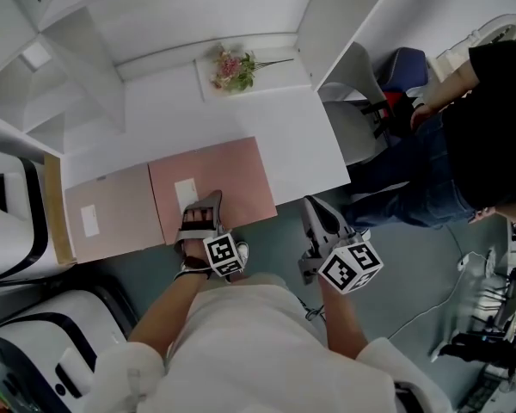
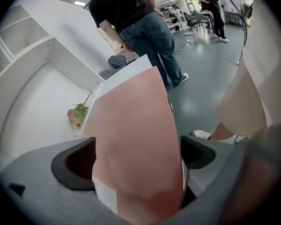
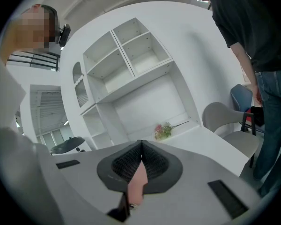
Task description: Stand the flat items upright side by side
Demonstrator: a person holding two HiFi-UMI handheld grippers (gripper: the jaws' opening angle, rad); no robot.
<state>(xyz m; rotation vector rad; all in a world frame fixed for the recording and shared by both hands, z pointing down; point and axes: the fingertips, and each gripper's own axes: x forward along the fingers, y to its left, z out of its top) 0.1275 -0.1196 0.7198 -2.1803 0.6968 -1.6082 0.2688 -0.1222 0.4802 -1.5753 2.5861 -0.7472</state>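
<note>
- Left hand-held gripper (image 1: 205, 209): lies over the front edge of the pink folder (image 1: 228, 175). Jaws apart, clamped on nothing. The folder's face fills the gap between them.
- Right hand-held gripper (image 1: 312, 206): hangs off the front edge of the table (image 1: 172, 119), beyond the folder's near corner. Jaws together. A thin pink sliver shows below the pads; what it is cannot be told.
- Pink folder: flat at the table's front edge, with its white label (image 1: 187, 192) just ahead of the left jaws.
- Second pink folder (image 1: 112, 213): flat, just beside the first, toward the front left corner.
- Step in hand (judged): take hold of the pink folder. Roll the left jaws so one slides under the front edge and one over it, then close near mid-edge.
- Raise it by pivoting on its far edge; a thin sheet will likely flop, so steady it with the right hand-held gripper.
- Keep clear of the flower sprig (image 1: 234, 67) at the back edge.
</note>
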